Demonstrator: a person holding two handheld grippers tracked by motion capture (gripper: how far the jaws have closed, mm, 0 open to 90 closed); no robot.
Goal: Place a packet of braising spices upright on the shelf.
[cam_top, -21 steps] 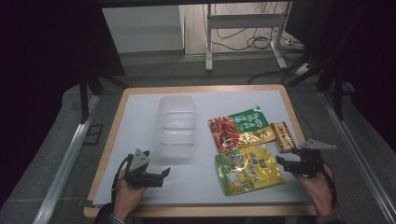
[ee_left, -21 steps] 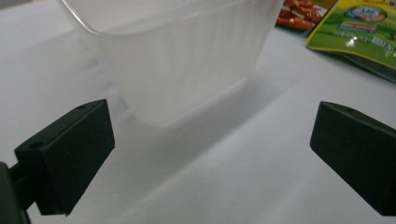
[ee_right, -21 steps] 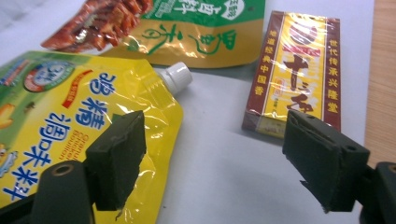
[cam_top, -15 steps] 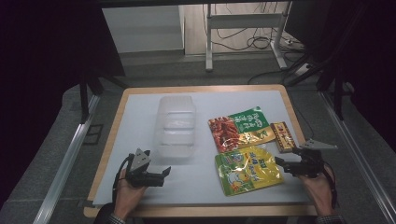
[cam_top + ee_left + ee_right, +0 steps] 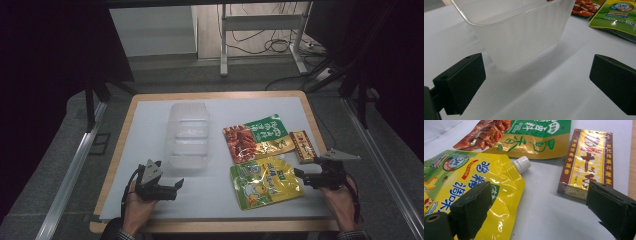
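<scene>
Yellow pouch [image 5: 265,182]: lies flat on the white surface [image 5: 150,125], right front, below the red-green packet [image 5: 256,137]; soft, light, slippery film, likely best pinched at its capped corner. Right gripper [image 5: 306,177]: jaws spread, empty, just beside that corner, closer than before. Left gripper [image 5: 172,187]: jaws spread, empty, near the clear tub [image 5: 188,135], little changed. Boxed bar [image 5: 302,146] beside.

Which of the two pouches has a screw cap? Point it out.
The yellow pouch, the one nearer the person. A white screw cap sticks out of its corner, while the green and red pouch behind it is flat with no spout.
</scene>
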